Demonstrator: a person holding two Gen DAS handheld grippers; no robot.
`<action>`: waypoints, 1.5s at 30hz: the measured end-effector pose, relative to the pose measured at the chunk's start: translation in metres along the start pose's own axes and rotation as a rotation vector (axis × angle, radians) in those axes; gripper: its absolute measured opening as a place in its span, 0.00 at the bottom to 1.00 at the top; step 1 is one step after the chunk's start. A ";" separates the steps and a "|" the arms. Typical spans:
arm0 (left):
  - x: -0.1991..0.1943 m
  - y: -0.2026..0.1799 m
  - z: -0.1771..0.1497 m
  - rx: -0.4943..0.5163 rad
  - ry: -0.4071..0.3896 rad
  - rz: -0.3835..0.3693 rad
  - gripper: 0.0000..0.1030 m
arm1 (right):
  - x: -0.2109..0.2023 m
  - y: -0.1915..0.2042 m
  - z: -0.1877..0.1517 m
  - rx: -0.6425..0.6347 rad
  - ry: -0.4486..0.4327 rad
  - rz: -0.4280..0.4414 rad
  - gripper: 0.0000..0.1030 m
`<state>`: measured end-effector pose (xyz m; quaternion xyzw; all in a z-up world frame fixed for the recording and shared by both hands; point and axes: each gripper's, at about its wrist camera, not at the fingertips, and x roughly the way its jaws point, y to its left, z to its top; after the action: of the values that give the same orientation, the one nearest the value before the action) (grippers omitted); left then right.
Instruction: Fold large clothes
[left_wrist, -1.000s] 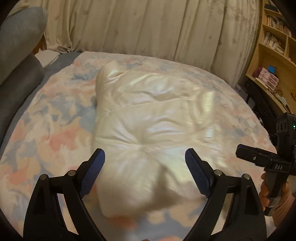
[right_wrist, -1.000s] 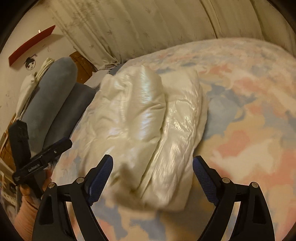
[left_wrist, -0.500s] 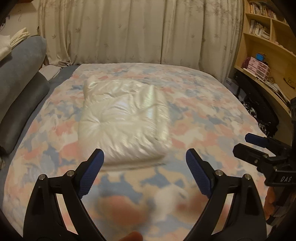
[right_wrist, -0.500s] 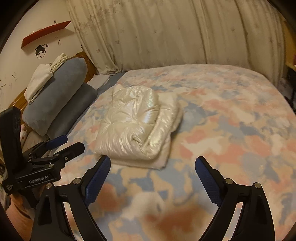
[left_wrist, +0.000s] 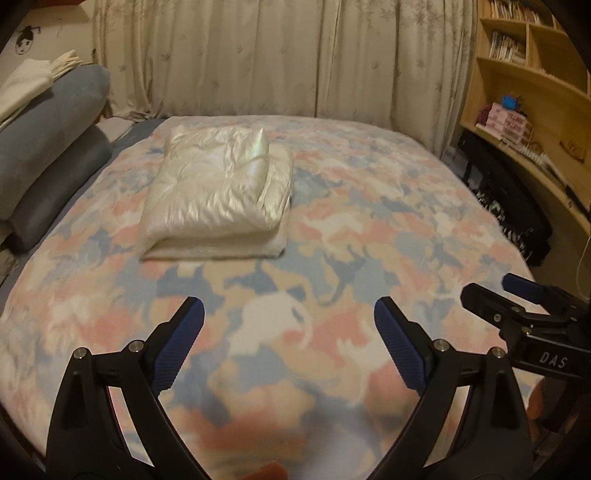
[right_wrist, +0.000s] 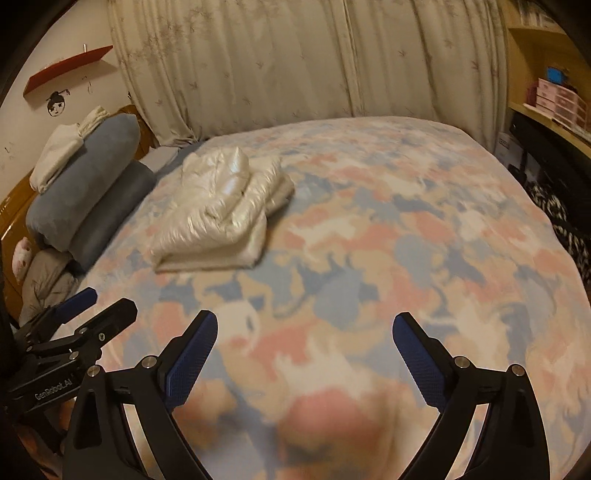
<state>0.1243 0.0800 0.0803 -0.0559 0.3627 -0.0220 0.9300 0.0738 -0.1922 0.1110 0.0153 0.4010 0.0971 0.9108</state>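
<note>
Two hand-held grippers, left hand-held gripper (left_wrist: 289, 325) and right hand-held gripper (right_wrist: 305, 339), gaping wide, empty, hovering over bed (left_wrist: 369, 229); folded white jacket (left_wrist: 218, 188) lying beyond.

Glossy, crinkled cream jacket (left_wrist: 218, 188) on soft matt fleece blanket (left_wrist: 369, 236); matt black plastic tongs (left_wrist: 288, 325) with ribbed blue pads (left_wrist: 177, 343).

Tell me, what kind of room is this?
Most likely a bedroom. There is a big bed with a patterned cover, grey pillows stacked at one end, closed curtains behind it, and a wooden bookshelf beside it.
</note>
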 end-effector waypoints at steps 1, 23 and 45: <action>-0.005 -0.006 -0.009 -0.001 0.002 0.010 0.90 | -0.002 -0.003 -0.011 0.002 0.005 -0.011 0.94; -0.101 -0.051 -0.072 0.000 -0.018 0.037 0.90 | -0.127 -0.028 -0.142 0.048 -0.027 -0.081 0.96; -0.133 -0.059 -0.072 0.016 -0.054 0.067 0.90 | -0.169 -0.023 -0.146 0.055 -0.089 -0.107 0.96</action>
<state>-0.0220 0.0264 0.1242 -0.0369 0.3388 0.0080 0.9401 -0.1411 -0.2542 0.1324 0.0234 0.3631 0.0366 0.9307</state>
